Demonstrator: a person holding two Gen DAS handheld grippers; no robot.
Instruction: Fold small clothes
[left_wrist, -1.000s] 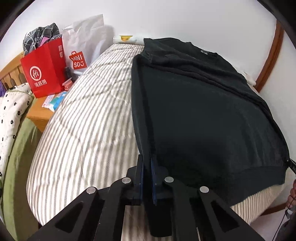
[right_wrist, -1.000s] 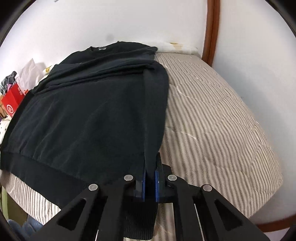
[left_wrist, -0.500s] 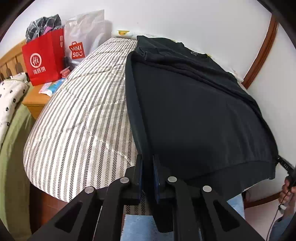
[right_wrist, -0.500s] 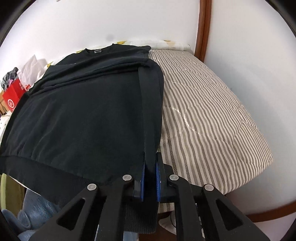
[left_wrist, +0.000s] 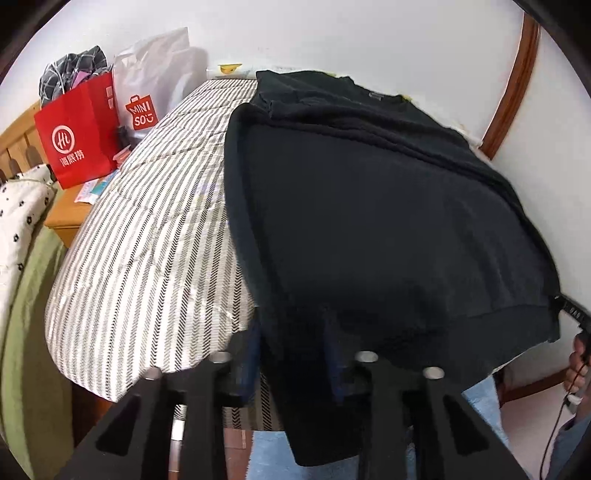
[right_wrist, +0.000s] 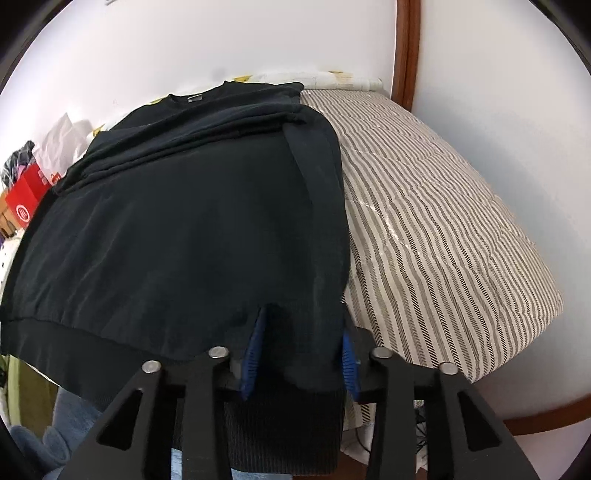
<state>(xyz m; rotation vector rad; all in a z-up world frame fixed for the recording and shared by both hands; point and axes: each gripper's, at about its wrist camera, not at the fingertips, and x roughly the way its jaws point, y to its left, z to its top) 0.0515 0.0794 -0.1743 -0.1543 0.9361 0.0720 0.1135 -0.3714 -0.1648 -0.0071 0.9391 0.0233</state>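
A black sweater (left_wrist: 388, 221) lies flat on the striped bed (left_wrist: 147, 240), sleeves folded across its chest and its ribbed hem hanging over the near edge. My left gripper (left_wrist: 291, 354) is at the hem's left corner. Its jaws stand apart, and the cloth droops loosely between them. In the right wrist view the same sweater (right_wrist: 184, 221) fills the left half. My right gripper (right_wrist: 301, 350) is at the hem's right corner, with its blue pads (right_wrist: 253, 354) spread wide and cloth draped between them, unpinched.
A red paper bag (left_wrist: 77, 144) and a white Miniso bag (left_wrist: 147, 92) stand on a wooden nightstand (left_wrist: 70, 214) left of the bed. A person's hand (left_wrist: 576, 362) shows at the right edge. Bare striped quilt (right_wrist: 443, 240) lies right of the sweater, with a wooden door frame (right_wrist: 406, 55) behind it.
Both grippers were pinched tight on the hem corners; now their jaws stand apart and the cloth hangs loose. The hem has been drawn over the bed's near edge.
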